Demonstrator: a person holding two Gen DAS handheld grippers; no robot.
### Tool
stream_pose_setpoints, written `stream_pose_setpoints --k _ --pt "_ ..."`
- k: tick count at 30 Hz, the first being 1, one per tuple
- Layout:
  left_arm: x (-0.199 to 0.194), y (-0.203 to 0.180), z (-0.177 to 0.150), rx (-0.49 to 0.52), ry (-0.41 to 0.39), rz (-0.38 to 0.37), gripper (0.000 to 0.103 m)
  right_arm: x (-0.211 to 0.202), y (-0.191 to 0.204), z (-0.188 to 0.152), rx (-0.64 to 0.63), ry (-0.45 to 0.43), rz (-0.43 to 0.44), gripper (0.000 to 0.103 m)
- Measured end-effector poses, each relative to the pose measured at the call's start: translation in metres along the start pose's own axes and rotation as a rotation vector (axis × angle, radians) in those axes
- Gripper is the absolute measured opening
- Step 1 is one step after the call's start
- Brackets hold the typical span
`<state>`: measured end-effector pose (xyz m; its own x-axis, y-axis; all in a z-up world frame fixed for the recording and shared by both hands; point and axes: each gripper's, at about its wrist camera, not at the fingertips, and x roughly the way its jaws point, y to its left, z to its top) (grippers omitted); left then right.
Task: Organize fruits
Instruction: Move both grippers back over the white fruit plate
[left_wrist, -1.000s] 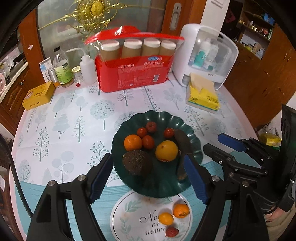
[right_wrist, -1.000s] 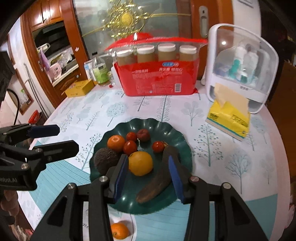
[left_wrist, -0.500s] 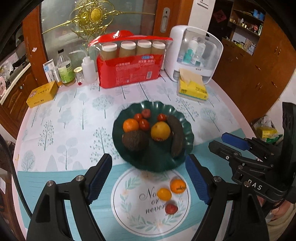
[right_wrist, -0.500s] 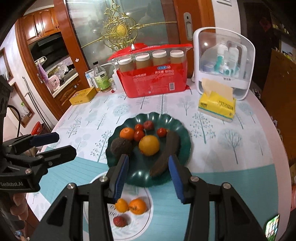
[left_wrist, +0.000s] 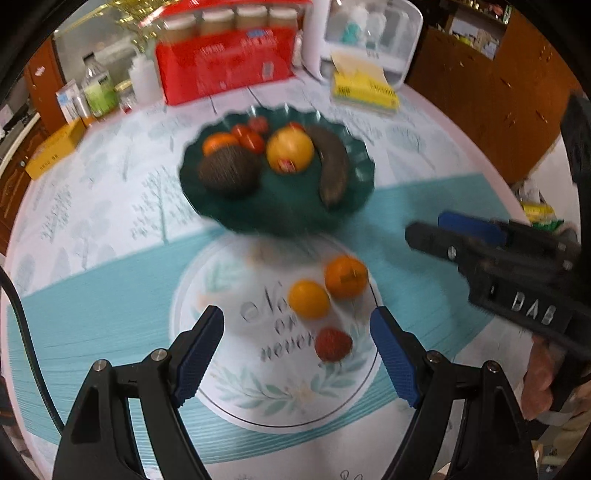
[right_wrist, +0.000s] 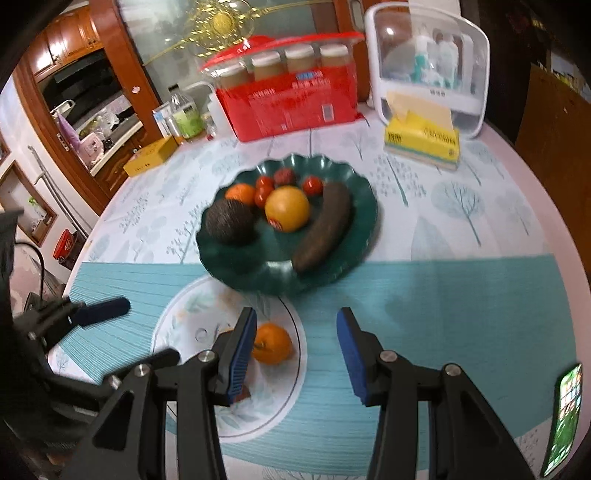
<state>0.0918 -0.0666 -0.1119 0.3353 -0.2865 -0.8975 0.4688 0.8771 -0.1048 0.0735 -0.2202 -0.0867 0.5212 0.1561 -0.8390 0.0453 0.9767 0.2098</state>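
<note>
Left gripper (left_wrist: 297, 334) jaws stand wide apart and empty; between them lie a red fruit (left_wrist: 333, 344), probably a lychee, and just beyond it two oranges (left_wrist: 308, 299). Right gripper (right_wrist: 296, 332) jaws, narrower, also apart and empty, with an orange (right_wrist: 272, 342) by the left jaw. Past both, the green plate (right_wrist: 354, 240) holds more fruit on the counter (right_wrist: 461, 295).

One green plate (left_wrist: 354, 206), three loose fruits (left_wrist: 308, 299), two tools (left_wrist: 297, 332).

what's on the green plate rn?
Green plate holds an avocado, a large orange, a dark banana, a small orange, three small tomatoes, one dark red fruit. Anything beneath them is hidden.
</note>
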Motion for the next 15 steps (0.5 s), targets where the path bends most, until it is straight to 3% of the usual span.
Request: stream_pose_setpoints --k 7,15 --pt "0.039 -0.011 -0.024 -0.007 0.066 -0.043 0.073 0.018 -0.007 -0.016 0.024 0.044 0.004 0.046" --pt "0.055 -0.013 -0.028 -0.021 0.09 -0.067 0.049 0.032 -0.005 -0.021 0.022 0.075 0.036 0.046"
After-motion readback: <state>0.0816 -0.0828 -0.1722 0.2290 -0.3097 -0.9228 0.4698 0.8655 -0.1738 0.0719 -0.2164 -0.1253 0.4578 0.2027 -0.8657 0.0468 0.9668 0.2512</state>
